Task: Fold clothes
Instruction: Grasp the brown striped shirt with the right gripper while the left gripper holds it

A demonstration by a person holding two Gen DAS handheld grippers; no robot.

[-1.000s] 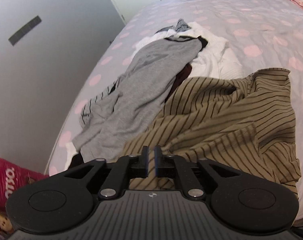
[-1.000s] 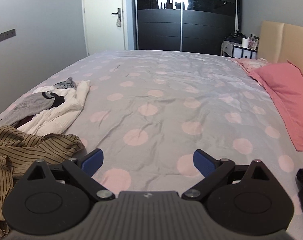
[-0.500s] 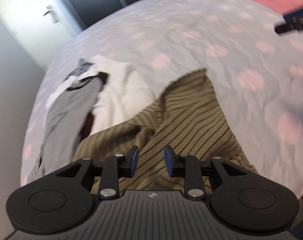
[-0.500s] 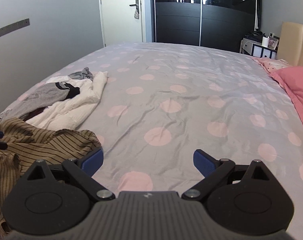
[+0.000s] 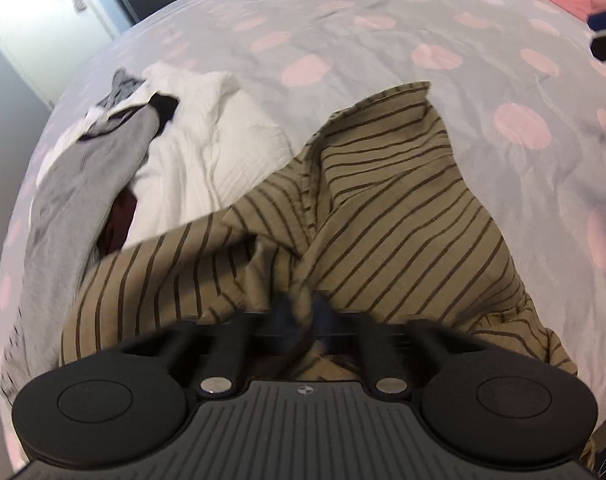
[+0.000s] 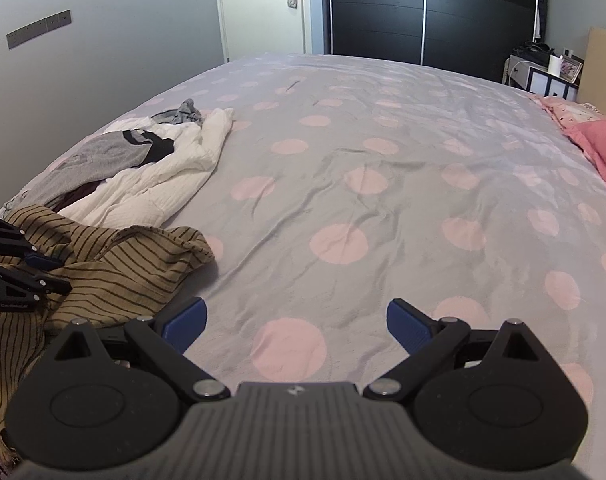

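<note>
Shirt (image 5: 383, 216), the striped tan one, lies bunched at the bed's (image 6: 343, 184) near edge, and my left gripper (image 5: 299, 312) looks pinched onto a fold, though it's blurry. Right gripper (image 6: 297, 320) hangs wide open, empty; no readable writing.

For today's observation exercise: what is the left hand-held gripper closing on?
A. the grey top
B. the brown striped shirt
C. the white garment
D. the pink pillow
B: the left hand-held gripper has a fold of the brown striped shirt bunched between its blurred fingers.
</note>
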